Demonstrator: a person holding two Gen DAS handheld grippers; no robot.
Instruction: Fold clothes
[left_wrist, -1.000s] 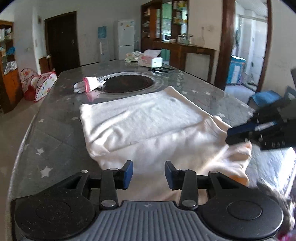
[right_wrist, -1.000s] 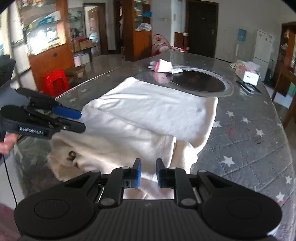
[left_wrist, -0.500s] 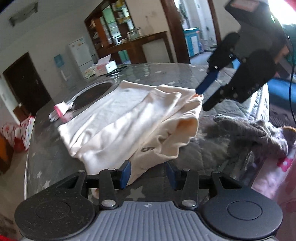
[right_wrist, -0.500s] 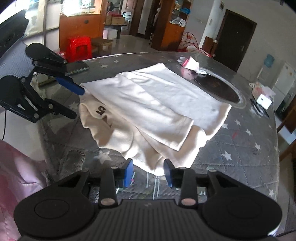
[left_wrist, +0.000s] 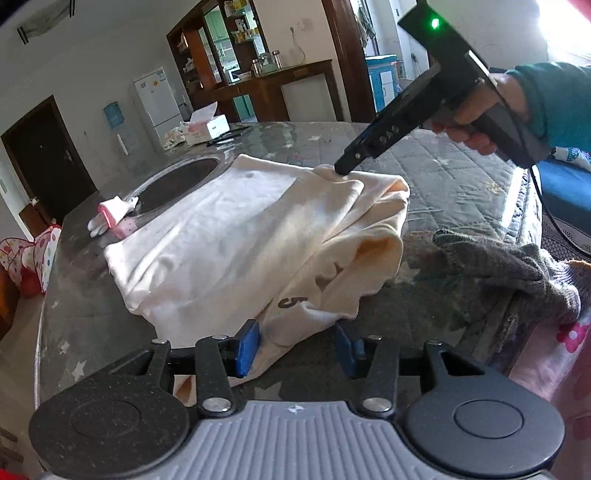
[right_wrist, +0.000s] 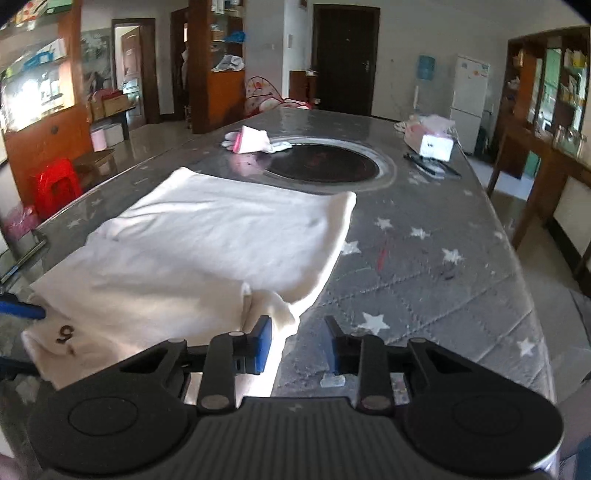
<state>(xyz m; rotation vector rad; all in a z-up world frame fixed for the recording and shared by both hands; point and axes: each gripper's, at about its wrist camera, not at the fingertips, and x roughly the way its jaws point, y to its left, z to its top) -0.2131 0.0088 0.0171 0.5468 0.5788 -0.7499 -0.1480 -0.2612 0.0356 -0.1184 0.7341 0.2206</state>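
Observation:
A cream garment lies folded on the grey star-patterned table, with a "5" mark near its near corner. My left gripper is open, its blue pads astride that near corner. My right gripper is open at the garment's right near corner, with its left pad beside the cloth. In the left wrist view the right gripper's tip touches the far folded edge. The left gripper's blue finger shows at the left edge of the right wrist view.
A dark round inset sits in the table's middle. White and pink gloves lie beside it. A tissue box stands at the far right. A grey knitted garment lies at the table's near edge. Chairs and cabinets surround the table.
Both grippers have come down to the garment's near corners. The right gripper has opened wider, and the garment now lies flatter on the table.

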